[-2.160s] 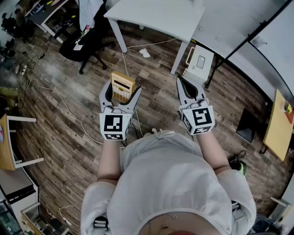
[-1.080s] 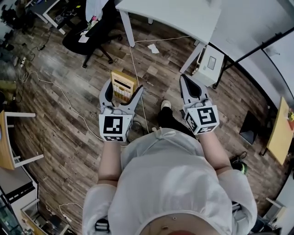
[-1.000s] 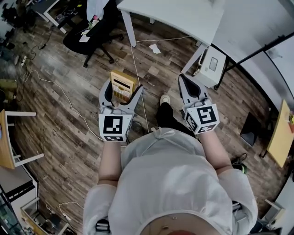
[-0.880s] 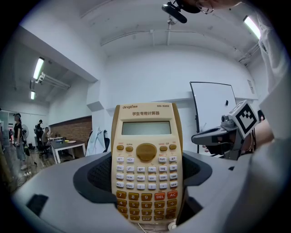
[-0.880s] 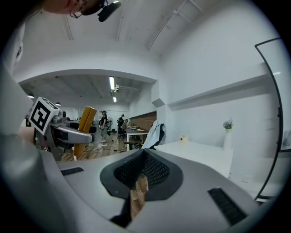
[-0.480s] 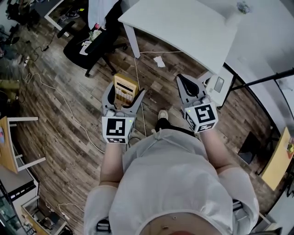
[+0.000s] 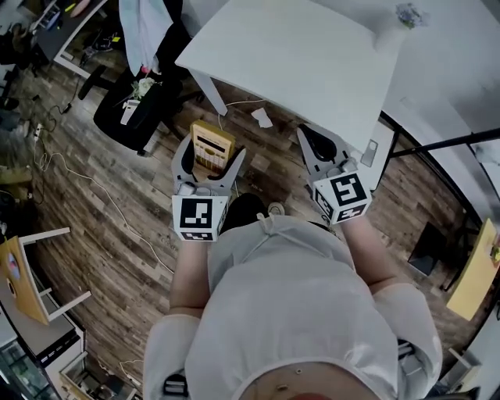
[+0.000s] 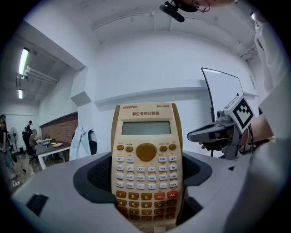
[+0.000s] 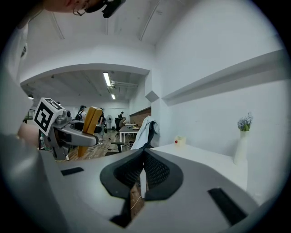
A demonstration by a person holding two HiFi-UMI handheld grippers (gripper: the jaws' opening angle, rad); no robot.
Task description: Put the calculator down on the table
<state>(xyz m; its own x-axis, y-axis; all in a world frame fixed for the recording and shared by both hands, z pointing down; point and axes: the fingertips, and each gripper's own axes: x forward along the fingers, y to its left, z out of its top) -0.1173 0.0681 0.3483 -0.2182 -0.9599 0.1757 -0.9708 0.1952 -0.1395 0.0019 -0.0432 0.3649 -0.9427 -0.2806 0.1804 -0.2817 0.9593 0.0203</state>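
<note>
A tan calculator (image 7: 210, 149) with a grey screen and rows of white and orange keys stands upright between the jaws of my left gripper (image 7: 208, 158), which is shut on it; the left gripper view shows the calculator (image 8: 146, 157) face-on. My right gripper (image 7: 316, 145) is held beside it to the right, jaws closed together with nothing between them. In the right gripper view the calculator (image 9: 91, 127) shows edge-on at the left. The white table (image 7: 305, 58) lies just ahead, its near edge above both grippers.
A white vase with flowers (image 7: 400, 22) stands at the table's far right; the right gripper view shows the vase (image 9: 241, 144) and a small cup (image 9: 180, 141). A black office chair (image 7: 134, 105) with a garment stands left. Cables run over the wood floor (image 7: 86, 187).
I have walked forward: the white table has come closer and now fills the view above the grippers. The left gripper keeps holding the calculator upright; the right stays shut.
</note>
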